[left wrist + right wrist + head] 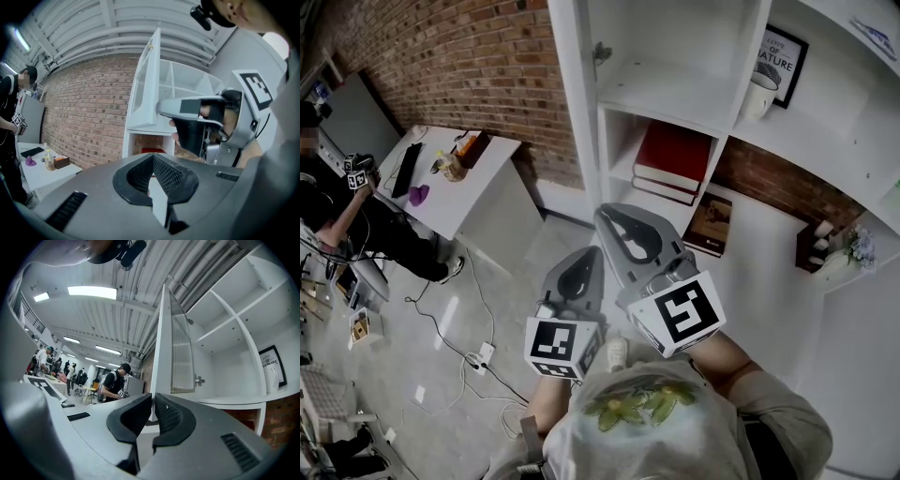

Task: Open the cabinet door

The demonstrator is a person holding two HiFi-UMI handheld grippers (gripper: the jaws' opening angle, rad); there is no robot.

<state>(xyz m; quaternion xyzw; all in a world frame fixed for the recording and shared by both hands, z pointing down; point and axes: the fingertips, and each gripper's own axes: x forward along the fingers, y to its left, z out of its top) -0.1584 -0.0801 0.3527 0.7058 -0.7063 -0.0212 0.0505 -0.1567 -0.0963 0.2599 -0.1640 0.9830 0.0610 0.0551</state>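
item one: brick wall (459,56), running across ten to twelve o'clock in the head view.
item two: white cabinet (670,89), filling twelve to three o'clock, its upper compartment standing exposed.
item three: cabinet door (182,352), a ribbed panel in a white frame, already hanging swung out on its hinges. in the head view it is showing edge-on at twelve o'clock, just left of that compartment.
item four: white table (441,202), sitting at ten o'clock, with a person (328,202) standing beside it at nine.
item five: right gripper (153,397), which i am holding up at the door's lower corner. its jaw tips are resting all but together with nothing lying between the pads, and i am not able to tell whether they are touching the door.
item six: left gripper (152,158), hanging at eight o'clock of the right one, apart from the door, its tips meeting and gripping nothing.
item seven: red books (673,155), lying on the shelf under the open compartment.
item eight: white mug (759,94), standing at one o'clock beside a framed print (785,61).
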